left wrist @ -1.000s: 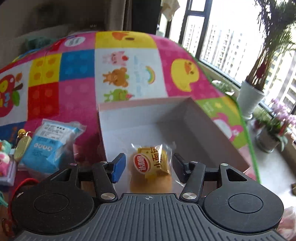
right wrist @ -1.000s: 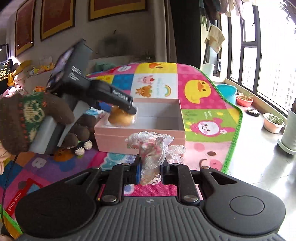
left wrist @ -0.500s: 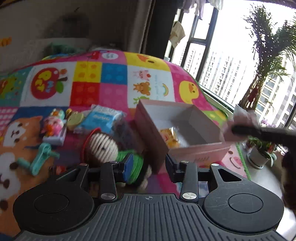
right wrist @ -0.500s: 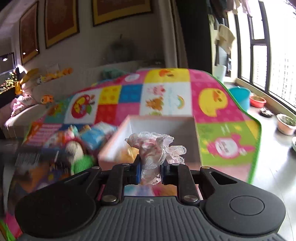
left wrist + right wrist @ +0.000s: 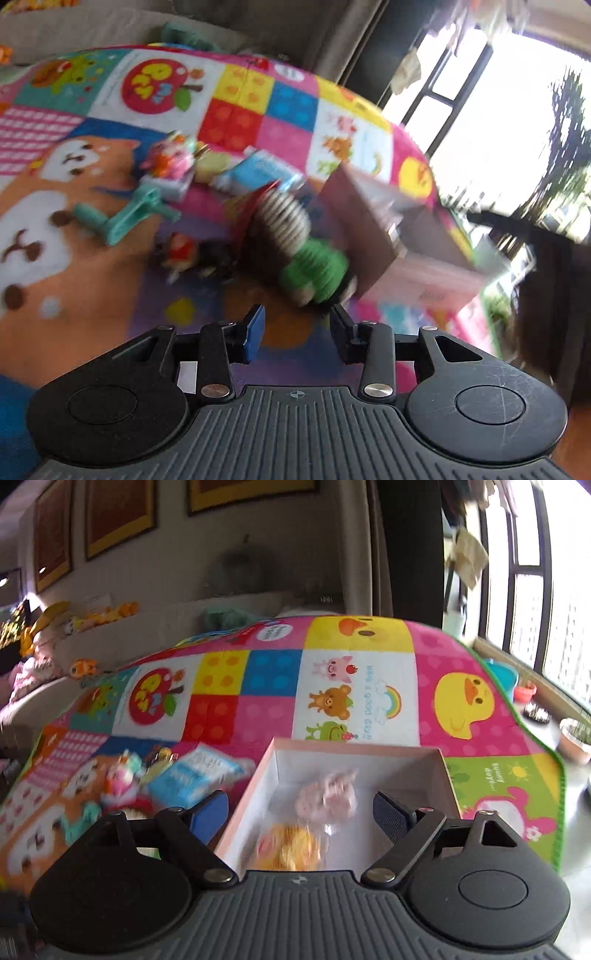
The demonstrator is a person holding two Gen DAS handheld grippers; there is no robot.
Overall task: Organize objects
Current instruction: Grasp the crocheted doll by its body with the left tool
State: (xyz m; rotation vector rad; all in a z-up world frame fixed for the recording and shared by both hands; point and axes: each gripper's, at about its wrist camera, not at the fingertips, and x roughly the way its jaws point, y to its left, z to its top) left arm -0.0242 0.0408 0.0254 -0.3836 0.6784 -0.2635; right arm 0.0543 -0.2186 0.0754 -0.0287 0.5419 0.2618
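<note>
A pink box [image 5: 448, 779] sits on the colourful play mat. In the right wrist view a pink lace scrunchie [image 5: 327, 799] and a yellow snack packet [image 5: 290, 851] lie inside it. My right gripper [image 5: 301, 814] is open and empty just above the box. My left gripper [image 5: 295, 328] is open and empty, low over the mat, with a knitted doll [image 5: 295, 240] in green and brown just beyond its fingertips. The box [image 5: 373, 229] shows blurred to the doll's right.
Left of the box lie a blue tissue pack [image 5: 195, 779], a teal plastic toy [image 5: 122, 218], a pink toy box [image 5: 168, 170] and a small red figure [image 5: 179, 251]. Potted plants [image 5: 574, 738] stand by the window on the right.
My right gripper has moved over the box, opened and dropped the scrunchie inside. My left gripper has pulled back from the box and swung left and down toward the knitted doll.
</note>
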